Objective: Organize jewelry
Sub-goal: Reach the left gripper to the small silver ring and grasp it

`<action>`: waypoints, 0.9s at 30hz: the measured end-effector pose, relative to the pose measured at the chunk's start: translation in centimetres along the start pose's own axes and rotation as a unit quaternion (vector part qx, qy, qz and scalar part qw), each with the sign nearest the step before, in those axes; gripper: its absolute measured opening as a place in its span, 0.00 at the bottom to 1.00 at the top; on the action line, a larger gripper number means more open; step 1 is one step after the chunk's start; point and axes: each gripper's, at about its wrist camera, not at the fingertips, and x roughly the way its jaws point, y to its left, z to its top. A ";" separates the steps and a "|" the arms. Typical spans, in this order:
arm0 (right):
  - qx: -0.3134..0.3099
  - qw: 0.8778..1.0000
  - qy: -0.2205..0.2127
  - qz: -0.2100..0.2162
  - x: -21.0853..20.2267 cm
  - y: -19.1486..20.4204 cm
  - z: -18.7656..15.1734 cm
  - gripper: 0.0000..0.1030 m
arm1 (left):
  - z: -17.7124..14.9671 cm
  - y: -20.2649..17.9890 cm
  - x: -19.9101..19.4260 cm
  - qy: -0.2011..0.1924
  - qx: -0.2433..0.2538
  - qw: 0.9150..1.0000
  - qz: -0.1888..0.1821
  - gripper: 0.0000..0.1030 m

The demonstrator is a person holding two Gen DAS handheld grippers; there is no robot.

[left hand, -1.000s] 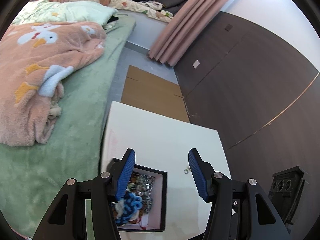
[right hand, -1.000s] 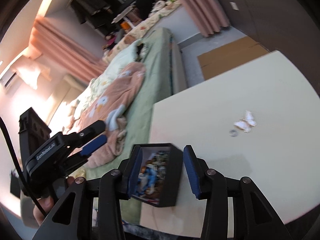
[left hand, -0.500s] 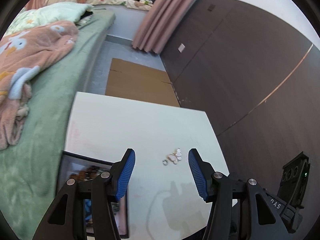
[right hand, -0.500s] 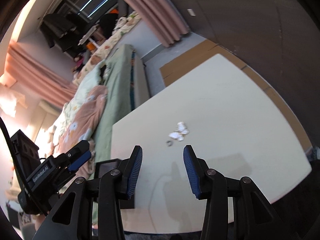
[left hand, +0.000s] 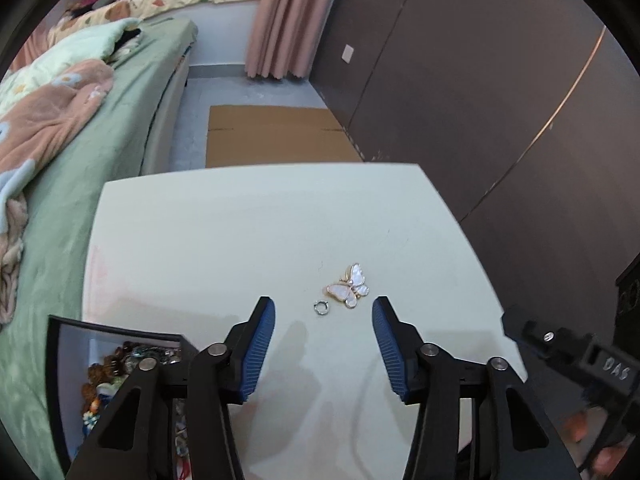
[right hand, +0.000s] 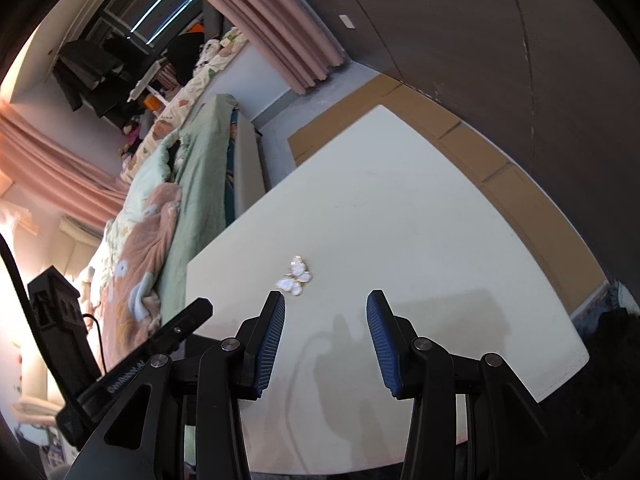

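A white butterfly pendant with gold edging [left hand: 347, 287] lies on the white table [left hand: 240, 232], with a small silver ring [left hand: 320, 307] just left of it. My left gripper [left hand: 323, 312] is open, above the table, with the ring between its fingertips. A black jewelry box [left hand: 60, 360] full of beads sits at the table's near left corner, partly behind my left finger. In the right wrist view the pendant [right hand: 295, 276] lies just beyond my left fingertip. My right gripper [right hand: 326, 306] is open and empty above the table [right hand: 400, 220].
A bed with a green sheet and a pink blanket [left hand: 52, 120] runs along the table's left side. Flat cardboard [left hand: 276, 136] lies on the floor beyond the table. A dark wall panel [left hand: 500, 100] stands to the right. The other gripper's body [left hand: 580, 360] shows at lower right.
Both grippers have swung right, away from the jewelry box, and now face the pendant and ring. The right gripper no longer has the box between its fingers.
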 end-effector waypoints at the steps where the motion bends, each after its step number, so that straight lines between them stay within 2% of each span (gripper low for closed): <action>1: 0.003 1.000 0.001 0.002 0.1 -0.3 0.1 0.42 | 0.0 -0.1 0.3 0.003 0.002 1.000 0.003 0.46; 8: 0.007 1.000 0.016 -0.006 1.2 -1.7 0.6 0.42 | -0.3 -1.3 3.1 0.025 0.033 0.999 0.021 0.37; 10: 0.006 1.000 0.023 -0.010 1.6 -2.0 0.7 0.42 | -0.5 -1.8 4.1 0.033 0.044 0.998 0.034 0.29; 15: 0.002 0.999 0.034 -0.013 2.5 -2.5 0.8 0.42 | -0.9 -2.5 6.3 0.053 0.073 0.993 0.078 0.27; 18: 0.006 0.999 0.041 -0.014 3.0 -2.9 1.0 0.42 | -1.1 -2.5 6.9 0.059 0.076 0.993 0.076 0.26; 23: 0.003 0.999 0.043 -0.012 3.3 -2.7 1.0 0.42 | -0.9 -2.3 7.1 0.048 0.077 0.993 0.077 0.26; 27: -0.005 0.999 0.048 -0.013 3.7 -2.2 0.7 0.42 | -1.2 -2.7 7.2 0.044 0.089 0.991 0.089 0.12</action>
